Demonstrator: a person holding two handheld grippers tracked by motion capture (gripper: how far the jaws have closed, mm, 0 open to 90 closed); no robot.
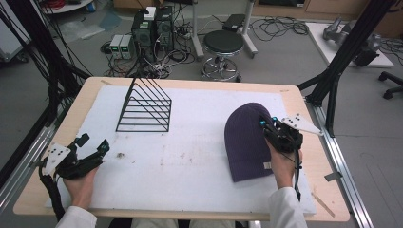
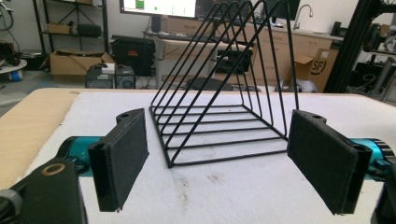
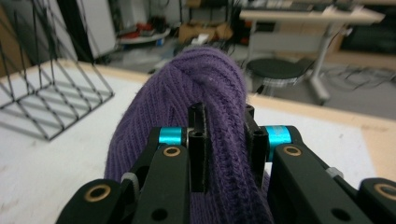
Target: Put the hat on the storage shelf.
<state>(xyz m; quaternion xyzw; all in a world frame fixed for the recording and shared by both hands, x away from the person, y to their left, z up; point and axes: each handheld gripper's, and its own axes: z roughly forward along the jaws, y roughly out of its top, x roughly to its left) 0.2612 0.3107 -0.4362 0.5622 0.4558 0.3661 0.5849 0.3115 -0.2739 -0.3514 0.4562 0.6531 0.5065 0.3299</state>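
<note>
I have the worktop (image 1: 190, 83) in front of me, a pale wooden board with a white mat (image 1: 190, 161) spread over most of it. A few dark smudges mark the mat near its middle.

Toward the back left of the mat stands the black wire rack (image 1: 145, 107), a triangular frame with slanted dividers, upright on its base. In the left gripper view the rack (image 2: 219, 88) sits straight ahead, beyond the jaws and apart from them.

On the right side of the mat lies the purple knitted beanie (image 1: 247, 142), its rounded crown toward the far edge and its folded cuff, with a small white tag, toward me.

My right gripper (image 1: 272, 127) is at the beanie's right edge. In the right gripper view its jaws are pinched together on a fold of the beanie (image 3: 196, 93), and the knit bunches up between the pads and rises in front of the camera.

My left gripper (image 1: 92, 142) rests low at the near left corner of the mat, well apart from the rack. Its jaws stand wide apart with nothing between the pads (image 2: 123, 154).
</note>
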